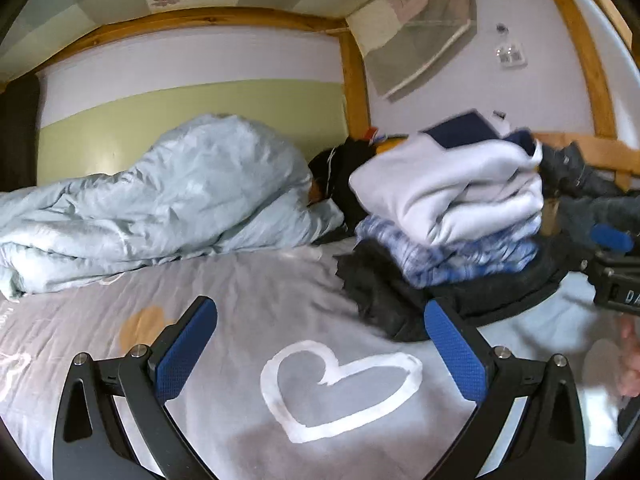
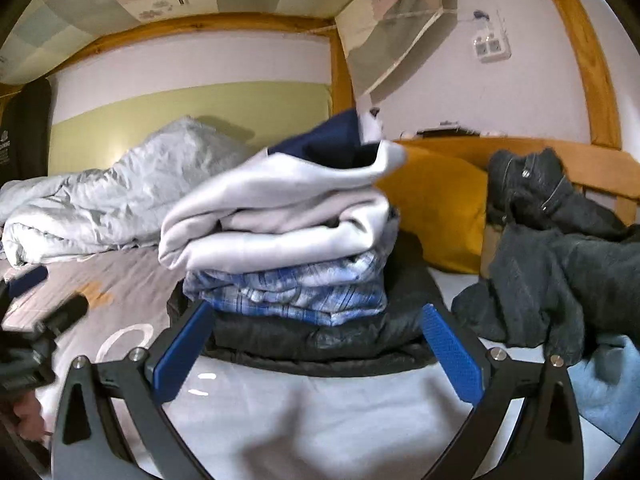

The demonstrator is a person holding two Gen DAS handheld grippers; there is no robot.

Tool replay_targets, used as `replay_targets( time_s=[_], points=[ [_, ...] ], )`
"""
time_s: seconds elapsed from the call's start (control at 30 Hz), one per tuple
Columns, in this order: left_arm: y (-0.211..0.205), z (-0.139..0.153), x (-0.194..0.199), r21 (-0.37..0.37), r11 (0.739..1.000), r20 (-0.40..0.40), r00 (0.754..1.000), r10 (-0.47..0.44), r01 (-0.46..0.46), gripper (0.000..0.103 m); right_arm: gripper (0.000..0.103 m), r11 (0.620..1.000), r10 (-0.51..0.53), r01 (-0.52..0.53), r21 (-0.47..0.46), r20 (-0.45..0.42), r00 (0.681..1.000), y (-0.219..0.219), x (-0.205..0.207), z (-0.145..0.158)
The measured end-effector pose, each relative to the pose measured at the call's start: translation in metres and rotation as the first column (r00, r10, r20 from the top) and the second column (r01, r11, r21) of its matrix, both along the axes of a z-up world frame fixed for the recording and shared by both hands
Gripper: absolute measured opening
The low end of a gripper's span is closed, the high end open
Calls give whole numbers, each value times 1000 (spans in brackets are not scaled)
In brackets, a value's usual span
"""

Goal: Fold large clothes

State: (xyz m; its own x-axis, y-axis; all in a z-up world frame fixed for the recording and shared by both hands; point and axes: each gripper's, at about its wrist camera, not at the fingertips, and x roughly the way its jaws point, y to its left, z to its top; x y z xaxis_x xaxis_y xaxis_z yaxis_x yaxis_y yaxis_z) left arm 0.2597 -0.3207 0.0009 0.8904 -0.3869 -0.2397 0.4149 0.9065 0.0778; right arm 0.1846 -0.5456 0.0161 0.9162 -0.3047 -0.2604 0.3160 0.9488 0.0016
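Indoor light moderate, diffuse; soft shadows. Strong fisheye curvature, dark vignette at corners. Motion blur on folded clothes stack [image 1: 448, 208] and frame edges. Colour noise in dark fabric.

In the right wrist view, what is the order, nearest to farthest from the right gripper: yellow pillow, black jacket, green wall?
1. Black jacket: bottom of the stack, just ahead of the right gripper.
2. Yellow pillow: behind the stack, right.
3. Green wall: far back, left.

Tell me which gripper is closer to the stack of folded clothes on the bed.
Right. The right gripper points straight at the stack of folded clothes, open jaws near its base. The left gripper sits off to the stack's left, over the bed sheet.
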Motion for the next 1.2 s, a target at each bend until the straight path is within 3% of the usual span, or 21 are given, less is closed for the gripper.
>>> replay_targets(
  time_s=[0.2, 0.5, 1.2],
  points=[
    [1, 3, -20, -6, 1000, 99, 995, -26, 27, 103, 103, 997, -39, 37, -63, -27, 999, 8, 5, -4],
    [17, 6, -12, -84, 996, 58, 998, -14, 19, 103, 103, 988, -36, 38, -152, 11, 999, 25, -4, -3],
    [17, 5, -14, -75, 997, 69, 998, -4, 9, 103, 103, 984, -38, 31, -176, -37, 999, 30, 6, -6]
  ],
)
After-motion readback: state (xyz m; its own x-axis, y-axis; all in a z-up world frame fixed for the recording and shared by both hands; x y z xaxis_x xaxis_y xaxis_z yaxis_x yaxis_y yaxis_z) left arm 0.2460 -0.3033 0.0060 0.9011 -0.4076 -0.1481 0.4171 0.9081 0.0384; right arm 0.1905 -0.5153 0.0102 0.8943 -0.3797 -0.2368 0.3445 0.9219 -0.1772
